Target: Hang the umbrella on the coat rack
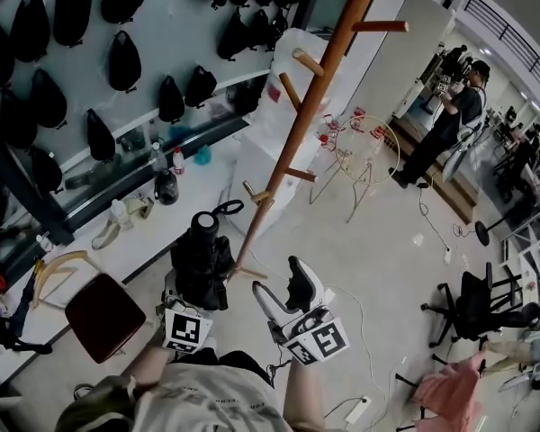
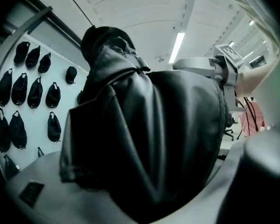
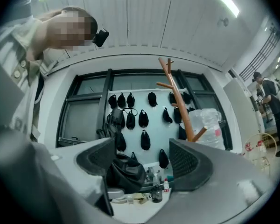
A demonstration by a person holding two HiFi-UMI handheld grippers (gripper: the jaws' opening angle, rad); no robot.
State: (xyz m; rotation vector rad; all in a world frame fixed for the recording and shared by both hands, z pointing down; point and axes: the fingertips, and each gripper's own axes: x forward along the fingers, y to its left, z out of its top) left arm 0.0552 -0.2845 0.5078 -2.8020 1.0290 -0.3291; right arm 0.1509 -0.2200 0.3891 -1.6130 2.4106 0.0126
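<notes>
Hanging not yet done: risks noted at the rack

Left tongs point(image 1: 198, 277) clamped on the folded black umbrella point(image 2: 149, 139), grip on the fabric bundle, not the handle. Right tongs point(image 3: 142, 157) wide apart, nothing btwn the pads. Coat rack point(image 1: 310, 106) rises just ahead, its foot btwn the two tongs. Strap loop point(image 1: 228, 209) stands above the left tongs, near the lowest peg point(image 1: 256, 193) but not on it.

Risks, in my judgement:
- Loop is thin and limp, so it may slide past the peg tip or fail to open over it
- Slick fabric could slip in the grip if tilted
- Bundle may knock the pole and rock the rack, as the right tongs aren't steadying it
- Releasing early would drop the umbrella to the floor
</notes>
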